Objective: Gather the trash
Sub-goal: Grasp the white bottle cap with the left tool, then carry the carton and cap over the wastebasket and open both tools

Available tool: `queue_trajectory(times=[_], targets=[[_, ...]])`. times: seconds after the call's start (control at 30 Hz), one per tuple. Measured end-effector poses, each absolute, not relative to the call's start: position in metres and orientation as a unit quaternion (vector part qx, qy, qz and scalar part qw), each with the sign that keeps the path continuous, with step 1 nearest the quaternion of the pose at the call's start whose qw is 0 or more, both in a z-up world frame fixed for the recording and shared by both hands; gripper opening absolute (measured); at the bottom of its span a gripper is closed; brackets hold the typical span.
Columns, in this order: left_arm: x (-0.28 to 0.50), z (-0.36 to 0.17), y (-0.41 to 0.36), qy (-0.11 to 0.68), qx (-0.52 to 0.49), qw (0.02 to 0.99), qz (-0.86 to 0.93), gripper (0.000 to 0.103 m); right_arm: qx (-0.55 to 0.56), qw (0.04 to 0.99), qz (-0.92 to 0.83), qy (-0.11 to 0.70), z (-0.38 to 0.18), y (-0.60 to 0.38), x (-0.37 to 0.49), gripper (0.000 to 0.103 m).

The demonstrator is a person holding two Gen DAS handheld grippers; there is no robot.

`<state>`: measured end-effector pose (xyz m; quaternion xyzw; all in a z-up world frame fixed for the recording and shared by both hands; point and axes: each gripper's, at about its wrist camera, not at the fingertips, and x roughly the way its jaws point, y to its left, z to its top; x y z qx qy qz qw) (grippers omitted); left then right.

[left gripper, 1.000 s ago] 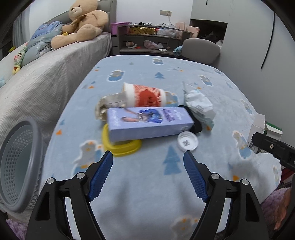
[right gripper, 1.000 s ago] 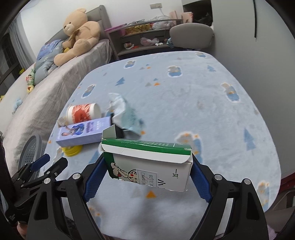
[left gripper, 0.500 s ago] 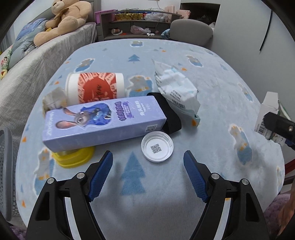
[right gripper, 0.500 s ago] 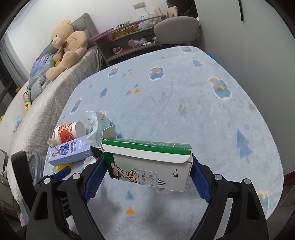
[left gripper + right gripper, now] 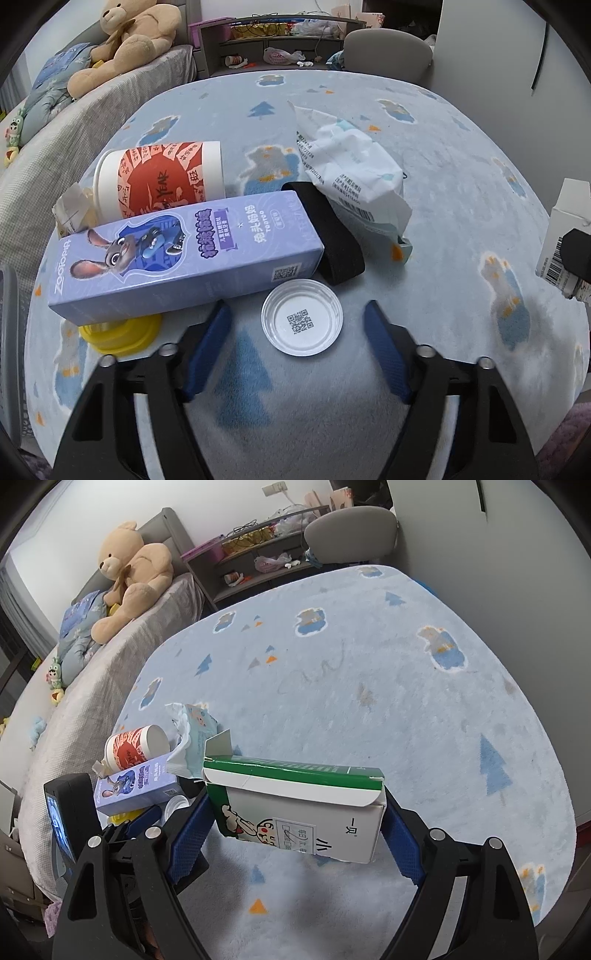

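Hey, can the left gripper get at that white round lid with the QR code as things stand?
Probably yes. The left gripper is open with the white lid lying flat between its fingertips, nothing over it. The purple box sits close beside the left finger and might get nudged.

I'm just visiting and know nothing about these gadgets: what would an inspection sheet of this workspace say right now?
Surface: light blue patterned rug.
Job's things: purple box, red cup on its side, white lid, yellow lid, crumpled wrapper, black band.
Clutter: crumpled paper by the cup.
Grippers: left gripper open around the white lid; right gripper shut on green-topped carton.
Cables: nothing seen.
Surroundings: teddy bear, shelf, chair.
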<state>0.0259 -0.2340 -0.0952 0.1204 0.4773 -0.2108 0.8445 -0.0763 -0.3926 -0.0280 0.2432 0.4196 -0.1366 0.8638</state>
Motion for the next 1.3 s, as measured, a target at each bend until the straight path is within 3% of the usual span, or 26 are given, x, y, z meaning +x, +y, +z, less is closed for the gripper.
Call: queue_trajectory(times=[0.07,0.13,0.7,1.3], targets=[[0.023,-0.094,-0.235,0.473,0.126,0.845,-0.216,0.048,0.243,0.864,-0.137,0.42,-0.028,-0.393,-0.076,0.082],[0.021,-0.092,-0.234,0.474,0.126,0.843,-0.221,0.039,0.245,0.863,-0.136,0.42,-0.029,-0.393,-0.076,0.082],[-0.005,-0.025,-0.148,0.432,0.089,0.871,-0.216,0.039,0.215,0.876,-0.133,0.411,-0.016,-0.348,-0.082,0.082],[0.024,0.015,0.064,0.405,0.028,0.91,-0.08,0.039,0.145,0.898,0.06,0.41,0.018,-0.135,0.005,0.082]])
